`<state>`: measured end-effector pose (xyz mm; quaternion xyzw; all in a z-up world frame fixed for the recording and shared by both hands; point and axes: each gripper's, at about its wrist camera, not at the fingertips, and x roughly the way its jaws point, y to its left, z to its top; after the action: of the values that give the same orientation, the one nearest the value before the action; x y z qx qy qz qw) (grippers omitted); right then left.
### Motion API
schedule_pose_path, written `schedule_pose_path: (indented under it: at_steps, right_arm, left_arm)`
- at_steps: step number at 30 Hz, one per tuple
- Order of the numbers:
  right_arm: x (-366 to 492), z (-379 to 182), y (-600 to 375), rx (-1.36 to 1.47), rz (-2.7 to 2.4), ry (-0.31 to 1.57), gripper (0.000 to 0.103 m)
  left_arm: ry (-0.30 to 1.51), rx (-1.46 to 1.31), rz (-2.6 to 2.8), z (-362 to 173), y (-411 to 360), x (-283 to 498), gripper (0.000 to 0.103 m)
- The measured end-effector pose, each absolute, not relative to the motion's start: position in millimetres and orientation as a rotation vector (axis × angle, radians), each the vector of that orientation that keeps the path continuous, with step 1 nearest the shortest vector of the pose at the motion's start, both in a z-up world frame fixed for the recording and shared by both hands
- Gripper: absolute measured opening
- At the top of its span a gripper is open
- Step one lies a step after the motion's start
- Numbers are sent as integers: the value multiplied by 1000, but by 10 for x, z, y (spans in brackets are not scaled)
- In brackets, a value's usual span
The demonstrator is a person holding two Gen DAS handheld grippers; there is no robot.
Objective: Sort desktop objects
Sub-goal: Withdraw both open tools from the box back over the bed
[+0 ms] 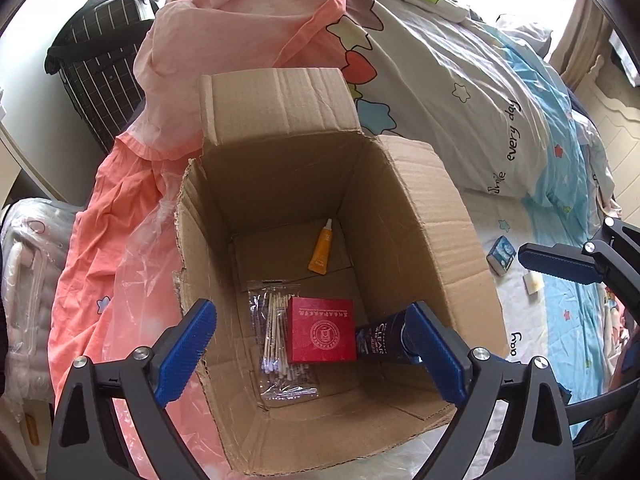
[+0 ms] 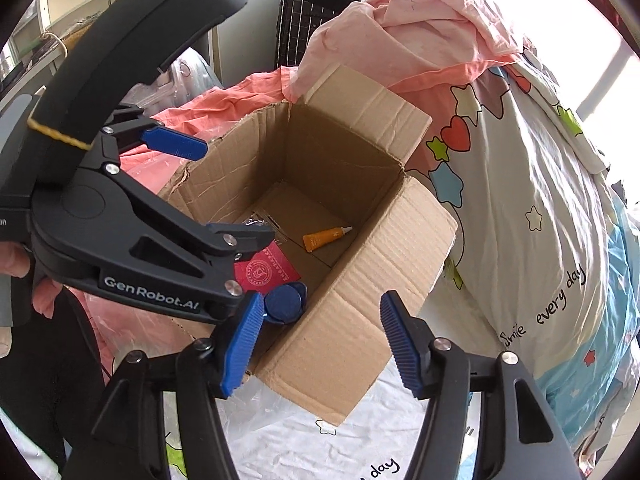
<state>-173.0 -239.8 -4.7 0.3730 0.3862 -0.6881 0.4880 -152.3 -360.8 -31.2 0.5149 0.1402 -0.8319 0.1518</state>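
Note:
An open cardboard box (image 1: pixel 420 216) stands on the bed. Inside lie an orange tube (image 1: pixel 320 252), a red box (image 1: pixel 322 330), a bag of cotton swabs (image 1: pixel 276 340) and a dark blue CLEAR tube (image 1: pixel 380 340). My left gripper (image 1: pixel 312 344) is open above the box; the dark tube lies beside its right finger. In the right wrist view the box (image 2: pixel 360 304), orange tube (image 2: pixel 322 238), red box (image 2: pixel 266 270) and the dark tube's blue cap (image 2: pixel 284 302) show. My right gripper (image 2: pixel 322 340) is open and empty over the box's near wall.
A small blue-and-white carton (image 1: pixel 501 254) and a pale square item (image 1: pixel 533 282) lie on the sheet right of the box. Pink bedding (image 1: pixel 224 40) and a star-print quilt (image 1: pixel 460 92) surround it. Clear plastic (image 1: pixel 148 264) lies at the left.

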Motion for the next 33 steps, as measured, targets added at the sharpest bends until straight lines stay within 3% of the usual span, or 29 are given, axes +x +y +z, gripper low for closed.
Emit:
schedule_pose_path:
  at_steps: [22, 27, 33]
  right_arm:
    - [-1407, 213, -1755, 887, -1792, 968, 61]
    - [-1366, 243, -1460, 914, -1827, 898, 71]
    - [-1285, 230, -1047, 943, -1886, 841, 71]
  left_arm:
    - [259, 1480, -2490, 44, -2807, -1337, 98]
    - [218, 1484, -2520, 123, -2566, -1305, 98]
    - [170, 1513, -2550, 140, -2207, -1297, 98]
